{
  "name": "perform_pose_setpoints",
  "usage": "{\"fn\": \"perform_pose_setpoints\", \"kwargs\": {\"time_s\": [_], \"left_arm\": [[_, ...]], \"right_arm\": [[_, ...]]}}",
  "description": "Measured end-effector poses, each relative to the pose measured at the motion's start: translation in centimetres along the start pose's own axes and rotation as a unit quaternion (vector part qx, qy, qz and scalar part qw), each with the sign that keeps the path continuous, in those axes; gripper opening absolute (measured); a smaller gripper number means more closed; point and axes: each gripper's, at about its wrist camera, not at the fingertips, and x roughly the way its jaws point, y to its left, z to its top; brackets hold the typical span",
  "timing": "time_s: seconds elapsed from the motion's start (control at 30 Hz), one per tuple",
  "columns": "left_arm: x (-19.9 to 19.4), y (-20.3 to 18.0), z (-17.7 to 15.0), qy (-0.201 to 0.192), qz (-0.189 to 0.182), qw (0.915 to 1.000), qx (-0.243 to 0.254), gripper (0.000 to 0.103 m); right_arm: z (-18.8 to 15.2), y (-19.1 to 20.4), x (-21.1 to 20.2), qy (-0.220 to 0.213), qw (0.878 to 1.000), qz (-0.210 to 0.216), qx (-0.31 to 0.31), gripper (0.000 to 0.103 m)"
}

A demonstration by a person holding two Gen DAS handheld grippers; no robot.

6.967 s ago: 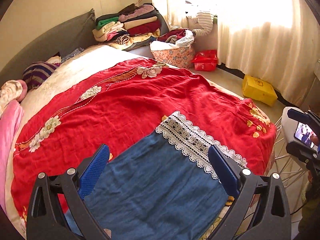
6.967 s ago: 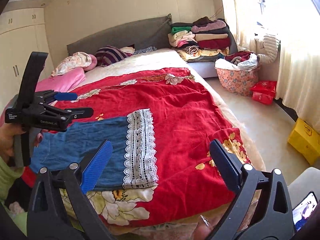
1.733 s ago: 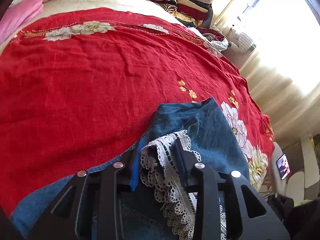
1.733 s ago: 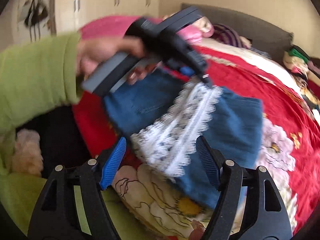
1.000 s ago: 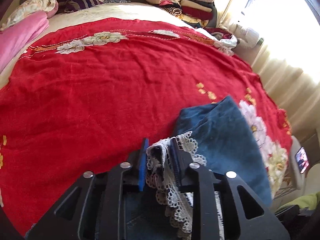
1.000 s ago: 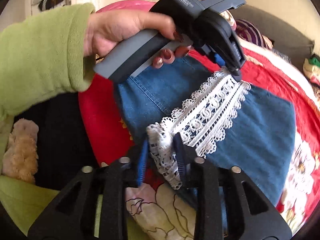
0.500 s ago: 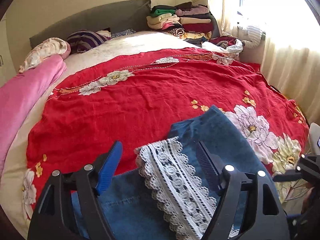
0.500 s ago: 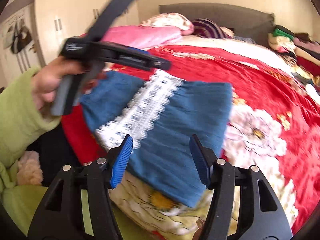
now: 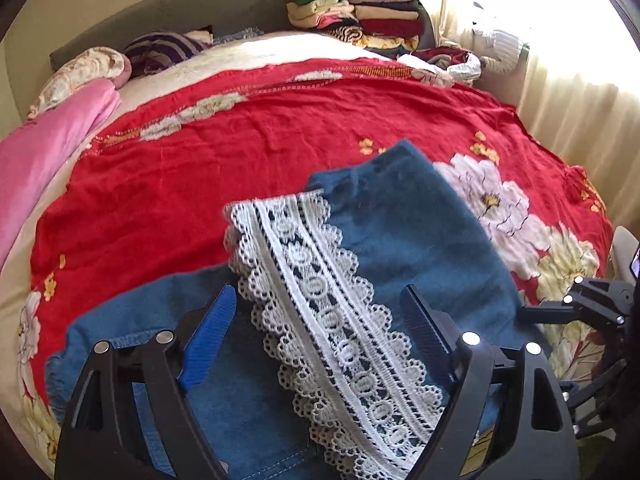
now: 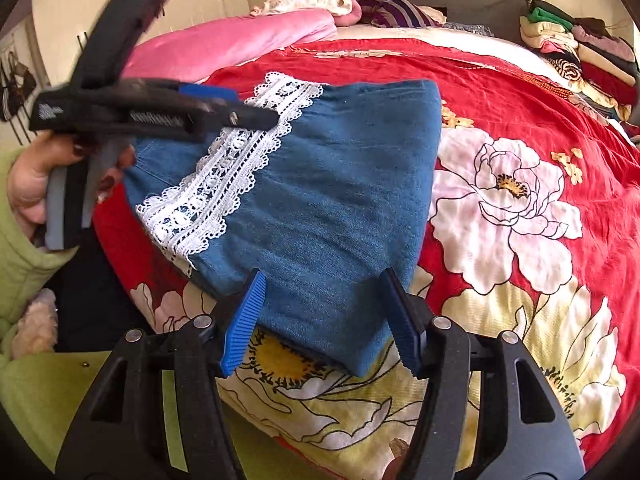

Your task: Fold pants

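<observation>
The blue denim pants (image 9: 416,240) lie folded over on the red floral bedspread (image 9: 240,152) at the bed's near edge, with the white lace hem (image 9: 320,312) lying across the top. In the right wrist view the pants (image 10: 332,184) and lace hem (image 10: 232,168) lie flat. My left gripper (image 9: 320,328) is open and empty, just above the lace. It also shows in the right wrist view (image 10: 224,112), held in a hand over the lace. My right gripper (image 10: 320,316) is open and empty, over the near folded edge.
A pink quilt (image 9: 44,148) and pillows (image 9: 160,50) lie at the bed's head. A stack of folded clothes (image 9: 356,12) sits at the far corner. Curtains (image 9: 580,92) hang on the right. The bed edge with yellow floral sheet (image 10: 400,408) is close below.
Both grippers held the lace hem a second ago, laid it over the pants and let go. Both now stand open, drawn slightly back.
</observation>
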Motion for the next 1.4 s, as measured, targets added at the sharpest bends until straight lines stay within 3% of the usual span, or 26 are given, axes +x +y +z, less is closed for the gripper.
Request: {"fn": "perform_pose_setpoints", "kwargs": {"time_s": [0.17,0.4,0.43,0.47,0.8,1.17,1.27,1.4], "left_arm": [[0.1,0.5,-0.5,0.001,0.007,0.9999,-0.008,0.083],[-3.9,1.7,-0.7,-0.029,0.034,0.9988,-0.018,0.084],[-4.5,2.1,-0.9,-0.031,0.039,0.9985,-0.023,0.093],[-5.1,2.6,-1.1,-0.032,0.047,0.9980,-0.029,0.098],[-10.1,7.2,-4.2,-0.044,0.107,0.9907,-0.071,0.099],[-9.9,11.6,-9.0,-0.006,0.114,0.9838,-0.138,0.099],[-9.0,12.4,-10.2,0.012,0.107,0.9812,-0.160,0.099],[-8.2,13.2,-11.5,0.014,0.069,0.9790,-0.191,0.097]], "right_arm": [[0.7,-0.6,-1.9,-0.018,1.000,-0.003,0.012,0.057],[4.5,-0.9,-5.2,-0.075,0.997,-0.004,0.019,0.079],[5.1,-0.7,-5.4,-0.080,0.997,-0.006,0.016,0.082],[5.7,-0.5,-5.7,-0.087,0.996,-0.007,0.011,0.084],[12.8,3.5,-5.1,-0.112,0.993,0.029,-0.032,0.089],[17.8,9.3,1.7,-0.052,0.992,0.096,-0.071,0.090],[18.7,10.8,4.2,-0.023,0.990,0.105,-0.091,0.090],[19.5,12.1,7.3,0.010,0.988,0.120,-0.100,0.090]]}}
